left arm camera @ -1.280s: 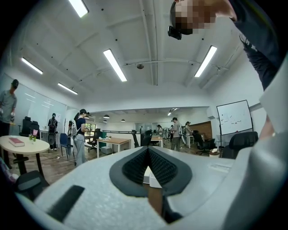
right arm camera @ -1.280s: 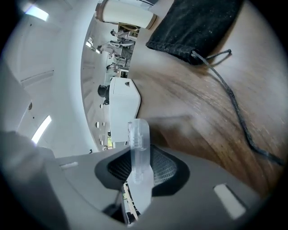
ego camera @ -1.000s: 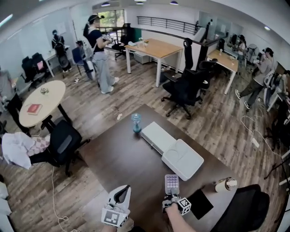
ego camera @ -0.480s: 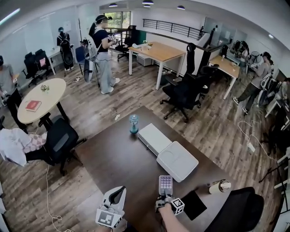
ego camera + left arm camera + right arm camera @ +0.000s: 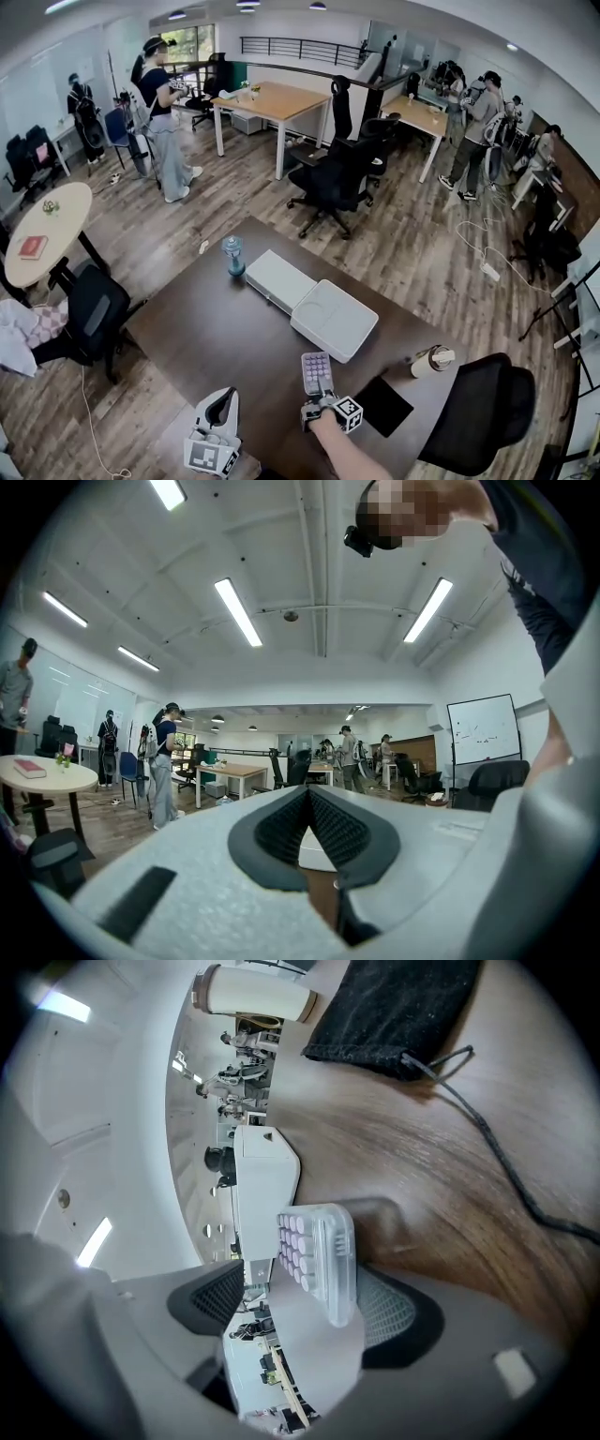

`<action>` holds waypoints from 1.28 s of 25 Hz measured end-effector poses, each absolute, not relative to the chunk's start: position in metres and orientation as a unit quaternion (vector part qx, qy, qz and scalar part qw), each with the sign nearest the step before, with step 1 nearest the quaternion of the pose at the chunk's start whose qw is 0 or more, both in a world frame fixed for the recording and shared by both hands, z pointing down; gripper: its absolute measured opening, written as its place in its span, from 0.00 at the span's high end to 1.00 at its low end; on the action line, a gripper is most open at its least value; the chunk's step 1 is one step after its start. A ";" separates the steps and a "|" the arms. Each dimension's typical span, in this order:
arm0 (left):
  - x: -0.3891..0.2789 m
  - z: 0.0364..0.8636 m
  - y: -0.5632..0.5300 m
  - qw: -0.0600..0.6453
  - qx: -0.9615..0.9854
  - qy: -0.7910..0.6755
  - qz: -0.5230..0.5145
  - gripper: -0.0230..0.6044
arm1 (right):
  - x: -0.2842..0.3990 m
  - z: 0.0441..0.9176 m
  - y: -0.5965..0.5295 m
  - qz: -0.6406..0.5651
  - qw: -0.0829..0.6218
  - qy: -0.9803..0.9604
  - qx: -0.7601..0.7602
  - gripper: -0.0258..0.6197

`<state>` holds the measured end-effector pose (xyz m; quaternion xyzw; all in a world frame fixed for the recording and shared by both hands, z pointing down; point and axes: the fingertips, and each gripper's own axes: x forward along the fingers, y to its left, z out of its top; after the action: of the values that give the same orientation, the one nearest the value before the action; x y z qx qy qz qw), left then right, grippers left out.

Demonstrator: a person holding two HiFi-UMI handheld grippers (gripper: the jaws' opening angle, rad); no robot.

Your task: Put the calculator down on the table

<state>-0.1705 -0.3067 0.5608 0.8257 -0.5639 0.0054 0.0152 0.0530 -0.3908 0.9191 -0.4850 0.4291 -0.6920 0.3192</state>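
Note:
The calculator (image 5: 316,373), pale with rows of lilac keys, lies on the dark wooden table (image 5: 234,328) near its front edge. My right gripper (image 5: 317,405) is just behind it, rolled onto its side. In the right gripper view the calculator (image 5: 319,1260) is between the jaws, which are opening. It leans on one pad and a clear gap separates it from the other, so the right gripper (image 5: 305,1302) no longer presses on it. My left gripper (image 5: 218,410) hovers at the table's front left, its pads touching at the tips with nothing between them (image 5: 307,799).
A white two-part case (image 5: 309,305) lies mid-table, with a blue bottle (image 5: 232,255) behind it. A black pouch (image 5: 382,405) with a cord and a paper cup on its side (image 5: 429,359) lie to the right. A black office chair (image 5: 478,403) stands at the right corner. People move about the office beyond.
The head view has swung, so the table and everything on it sit further left in the picture. The calculator stays at the right gripper's tips. The left gripper has kept its place.

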 end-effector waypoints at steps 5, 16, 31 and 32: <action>-0.170 0.559 -0.305 0.017 0.825 -0.565 0.002 0.97 | 0.049 0.910 -0.383 -0.701 0.324 0.408 -0.487 0.24; -0.175 0.557 -0.305 0.014 0.821 -0.570 0.001 0.97 | 0.057 0.877 -0.365 -0.696 0.355 0.420 -0.462 0.19; -0.169 0.537 -0.310 0.007 0.819 -0.573 -0.028 0.97 | 0.071 0.672 -0.392 -0.585 0.475 0.550 -0.360 0.19; -0.168 0.536 -0.310 0.006 0.820 -0.572 -0.027 0.97 | 0.073 0.665 -0.391 -0.579 0.480 0.553 -0.358 0.19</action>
<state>-0.1678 -0.3101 0.5359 0.8197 -0.5721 -0.0271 0.0064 0.0728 -0.3914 0.6649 -0.3582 0.5530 -0.5793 0.4798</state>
